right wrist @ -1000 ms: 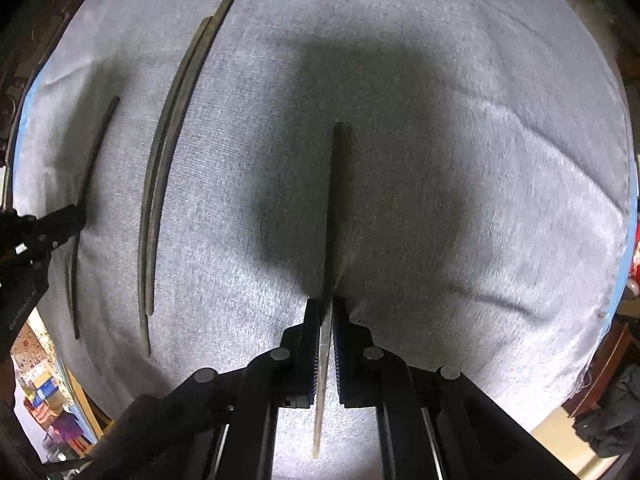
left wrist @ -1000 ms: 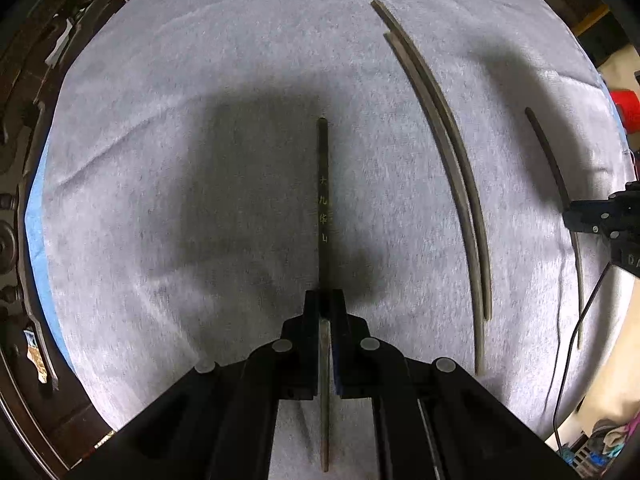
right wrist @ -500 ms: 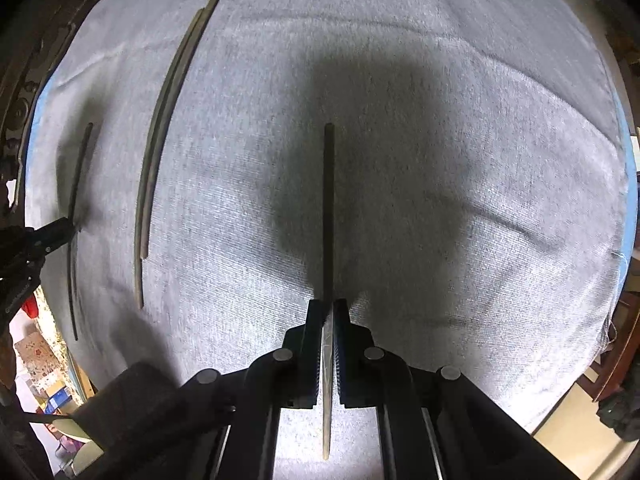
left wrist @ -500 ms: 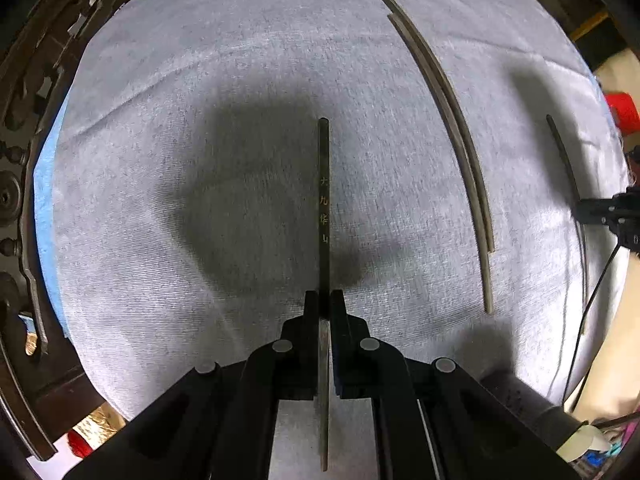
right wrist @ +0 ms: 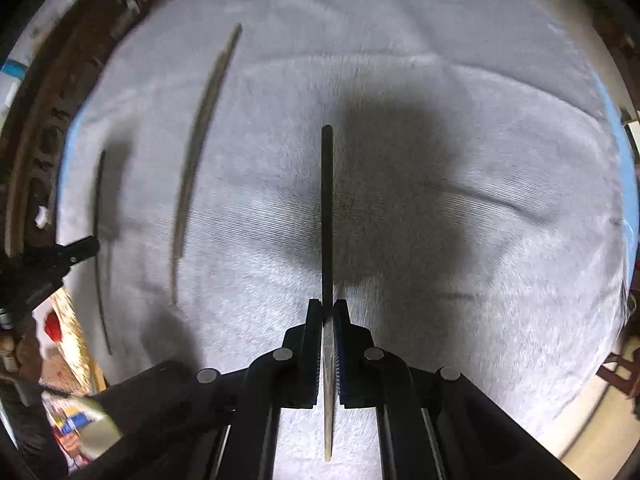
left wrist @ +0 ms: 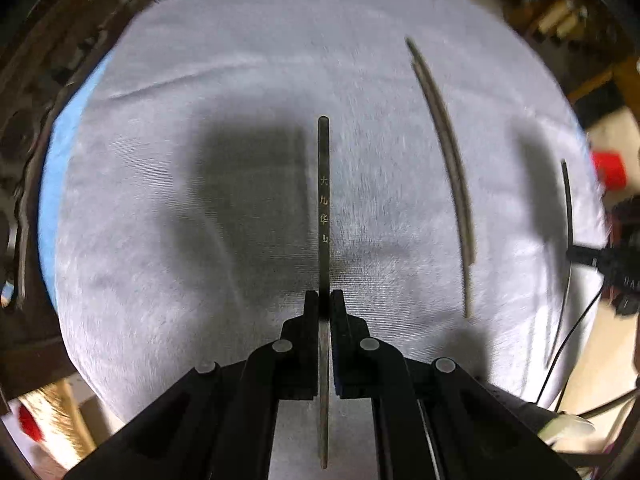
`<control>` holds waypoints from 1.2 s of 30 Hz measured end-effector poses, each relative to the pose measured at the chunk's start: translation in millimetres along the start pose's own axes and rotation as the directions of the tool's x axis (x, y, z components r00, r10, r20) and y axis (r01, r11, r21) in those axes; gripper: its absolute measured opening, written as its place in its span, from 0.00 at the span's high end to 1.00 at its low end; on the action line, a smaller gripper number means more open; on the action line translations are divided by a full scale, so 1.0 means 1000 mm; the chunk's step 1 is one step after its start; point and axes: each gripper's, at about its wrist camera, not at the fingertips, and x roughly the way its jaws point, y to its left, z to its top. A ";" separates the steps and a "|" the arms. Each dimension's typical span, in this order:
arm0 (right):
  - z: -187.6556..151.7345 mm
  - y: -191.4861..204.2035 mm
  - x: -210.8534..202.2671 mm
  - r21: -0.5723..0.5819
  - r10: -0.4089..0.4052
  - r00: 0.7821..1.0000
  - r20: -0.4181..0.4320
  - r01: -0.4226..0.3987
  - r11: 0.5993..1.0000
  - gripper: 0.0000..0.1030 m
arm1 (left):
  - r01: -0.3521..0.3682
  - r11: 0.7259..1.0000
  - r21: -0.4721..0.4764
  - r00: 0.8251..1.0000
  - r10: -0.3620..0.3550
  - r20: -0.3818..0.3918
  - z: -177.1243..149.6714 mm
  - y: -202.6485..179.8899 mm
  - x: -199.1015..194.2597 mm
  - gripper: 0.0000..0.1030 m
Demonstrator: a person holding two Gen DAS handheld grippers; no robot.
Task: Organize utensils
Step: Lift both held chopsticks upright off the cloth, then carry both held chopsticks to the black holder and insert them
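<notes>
Your left hand-held gripper point(left wrist: 324, 300) and right hand-held gripper point(right wrist: 327, 308) each gripped one dark slender chopstick point(left wrist: 323, 184), lifted higher than a second before; the laid pair point(left wrist: 448, 152) sat upper right on the grey cloth point(left wrist: 240, 80).

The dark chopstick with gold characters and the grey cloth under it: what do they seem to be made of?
The dark chopstick with gold characters: probably dark wood, matte, since it shows no shine; lacquer or plastic cannot be excluded. The grey cloth: woven textile, soft, with fine ribbed weave and wrinkles.
</notes>
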 end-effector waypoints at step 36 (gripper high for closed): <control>-0.144 -0.009 -0.162 0.092 0.176 0.720 0.671 -0.317 0.944 0.94 | 0.153 0.967 -0.204 0.803 -0.001 0.596 -0.099 0.008 -0.149 0.95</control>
